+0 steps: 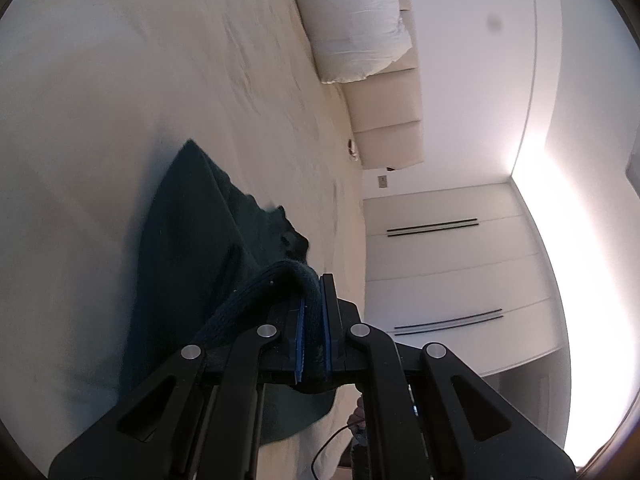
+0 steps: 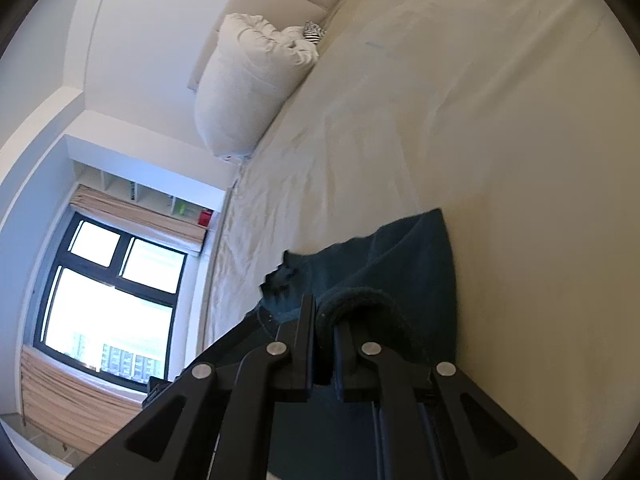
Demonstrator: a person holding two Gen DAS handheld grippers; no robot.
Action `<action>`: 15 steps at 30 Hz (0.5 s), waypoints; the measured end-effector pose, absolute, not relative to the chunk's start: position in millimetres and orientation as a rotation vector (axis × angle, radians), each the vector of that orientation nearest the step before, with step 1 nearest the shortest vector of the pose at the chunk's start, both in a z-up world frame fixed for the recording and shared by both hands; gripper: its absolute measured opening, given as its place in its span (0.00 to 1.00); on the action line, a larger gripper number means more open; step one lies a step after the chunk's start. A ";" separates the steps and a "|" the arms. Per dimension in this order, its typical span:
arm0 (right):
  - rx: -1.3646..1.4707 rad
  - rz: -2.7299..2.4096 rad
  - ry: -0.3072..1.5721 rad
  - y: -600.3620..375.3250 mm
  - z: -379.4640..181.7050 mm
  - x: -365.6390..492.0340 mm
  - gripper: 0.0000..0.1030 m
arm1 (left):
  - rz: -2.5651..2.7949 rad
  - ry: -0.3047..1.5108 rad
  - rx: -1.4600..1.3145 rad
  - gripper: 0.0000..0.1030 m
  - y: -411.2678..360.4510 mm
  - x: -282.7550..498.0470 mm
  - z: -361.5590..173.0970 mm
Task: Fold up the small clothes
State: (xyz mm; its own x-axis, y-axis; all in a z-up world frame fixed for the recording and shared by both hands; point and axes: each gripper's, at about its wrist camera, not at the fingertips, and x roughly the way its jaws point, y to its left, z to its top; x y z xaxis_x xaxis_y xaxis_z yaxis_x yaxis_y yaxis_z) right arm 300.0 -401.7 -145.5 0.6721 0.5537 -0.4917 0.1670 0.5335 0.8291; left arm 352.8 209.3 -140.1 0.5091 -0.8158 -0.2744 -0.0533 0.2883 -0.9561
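A small dark teal garment (image 1: 188,232) lies partly on the cream bed sheet (image 1: 120,80), with its near edge lifted. My left gripper (image 1: 314,292) is shut on a thick hem of the garment, which bulges between the blue pads. In the right wrist view the same garment (image 2: 400,256) spreads ahead on the sheet (image 2: 500,120). My right gripper (image 2: 324,316) is shut on another rolled edge of it. Both views are tilted sideways.
A white pillow (image 1: 352,20) leans on the padded headboard (image 1: 388,112) at the far end of the bed; it also shows in the right wrist view (image 2: 244,84). White wardrobe doors (image 1: 448,272) stand beyond the bed. A window (image 2: 108,300) is on the other side.
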 end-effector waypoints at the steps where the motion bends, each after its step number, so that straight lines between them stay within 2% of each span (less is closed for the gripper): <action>1: 1.014 0.254 0.836 -403.7 -149.2 303.8 0.09 | -0.609 0.923 -1.188 0.05 209.3 359.9 -143.8; 4: 1.033 0.213 0.848 -410.7 -161.2 310.0 0.09 | -0.567 0.936 -1.196 0.05 211.2 380.8 -158.6; 6: 1.061 0.160 0.875 -416.9 -173.0 315.1 0.14 | -0.523 0.956 -1.214 0.05 213.0 392.1 -173.1; 7: 1.082 0.143 0.887 -420.0 -179.4 317.9 0.19 | -0.495 0.972 -1.235 0.08 215.1 398.2 -183.1; 8: 1.108 0.123 0.888 -423.8 -185.2 319.0 0.36 | -0.468 0.993 -1.261 0.09 218.0 403.6 -194.3; 9: 1.134 0.117 0.870 -427.3 -187.5 318.3 0.49 | -0.456 1.004 -1.281 0.10 220.4 405.8 -201.8; 12: 1.123 0.126 0.827 -429.1 -182.2 315.0 0.58 | -0.447 0.978 -1.318 0.16 230.4 405.1 -212.7; 15: 1.053 0.111 0.833 -425.7 -172.3 311.3 0.59 | -0.431 0.952 -1.317 0.28 240.0 401.7 -210.1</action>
State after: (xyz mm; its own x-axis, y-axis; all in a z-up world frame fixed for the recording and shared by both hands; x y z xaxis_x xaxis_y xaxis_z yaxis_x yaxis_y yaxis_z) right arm 311.3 -425.7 -172.3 0.6973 0.4564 -0.5527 0.2961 0.5189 0.8019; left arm 401.7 240.0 -210.1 0.5707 -0.7475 -0.3400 -0.2376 0.2460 -0.9397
